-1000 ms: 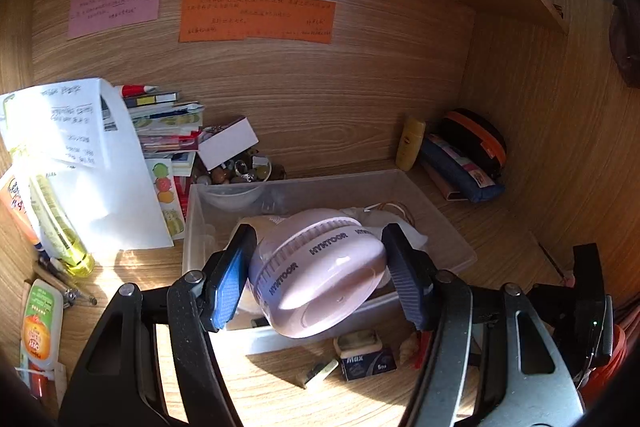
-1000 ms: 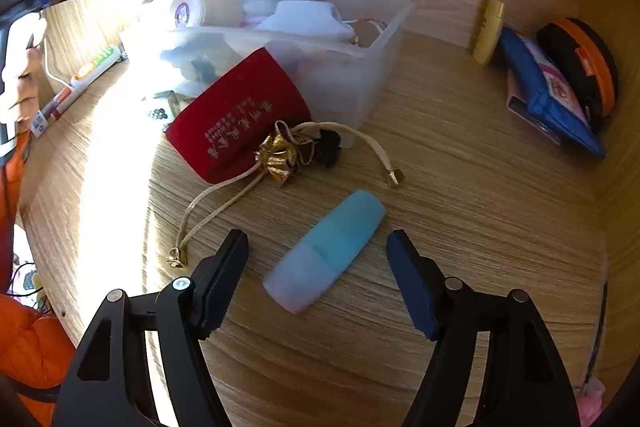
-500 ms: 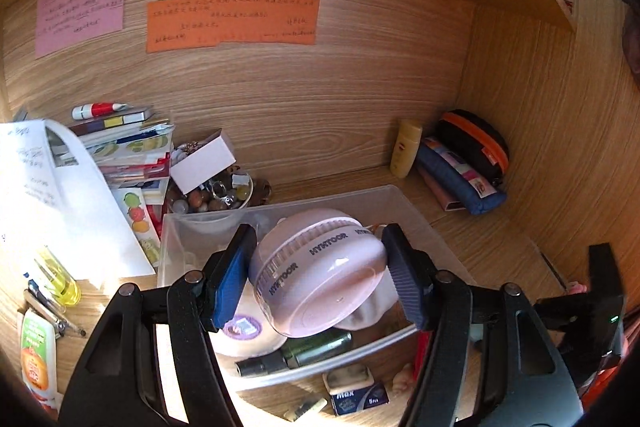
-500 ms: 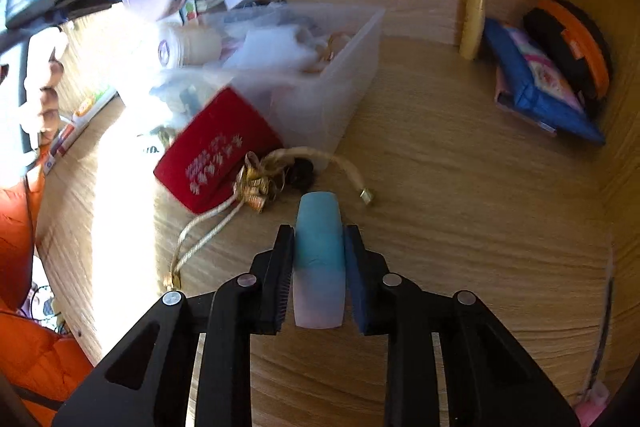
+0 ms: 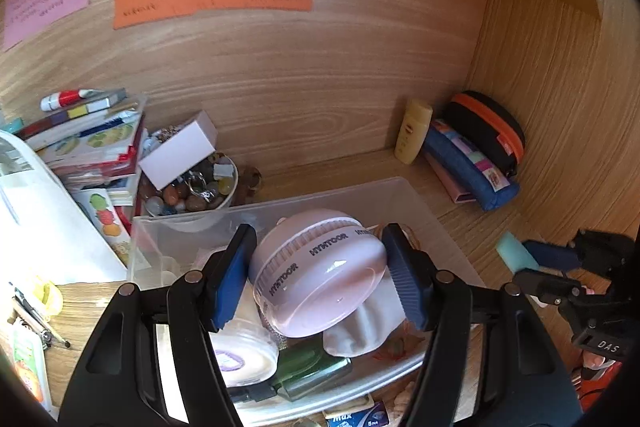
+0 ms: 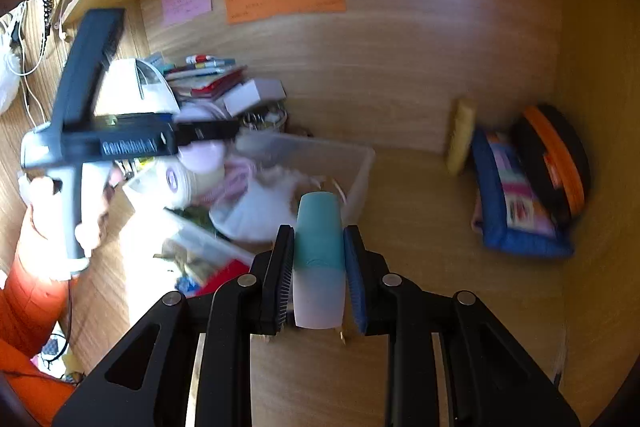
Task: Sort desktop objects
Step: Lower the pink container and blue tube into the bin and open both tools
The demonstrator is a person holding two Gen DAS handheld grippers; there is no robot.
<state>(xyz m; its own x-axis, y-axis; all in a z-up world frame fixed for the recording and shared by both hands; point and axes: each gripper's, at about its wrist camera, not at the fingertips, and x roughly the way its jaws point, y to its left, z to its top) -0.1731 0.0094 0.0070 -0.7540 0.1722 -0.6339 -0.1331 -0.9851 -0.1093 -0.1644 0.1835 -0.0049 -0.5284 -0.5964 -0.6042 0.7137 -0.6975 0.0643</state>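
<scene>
Mid-sort: your left gripper (image 5: 318, 279) clamps the pink round device (image 5: 320, 273) above the clear bin (image 5: 436, 215); your right gripper (image 6: 318, 275) grips the teal bottle (image 6: 319, 259) near the bin's right wall. Next: release both inside.

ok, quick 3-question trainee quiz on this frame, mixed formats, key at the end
1. True or false: the left gripper holds the pink round device above the clear bin.
2. The right gripper is shut on: A) the yellow bottle B) the teal tube C) the blue pouch.
3. Fill in: the yellow bottle stands against the back wall, next to the ____ pouch.

Key: 1 true; 2 B, the teal tube; 3 blue.
</scene>
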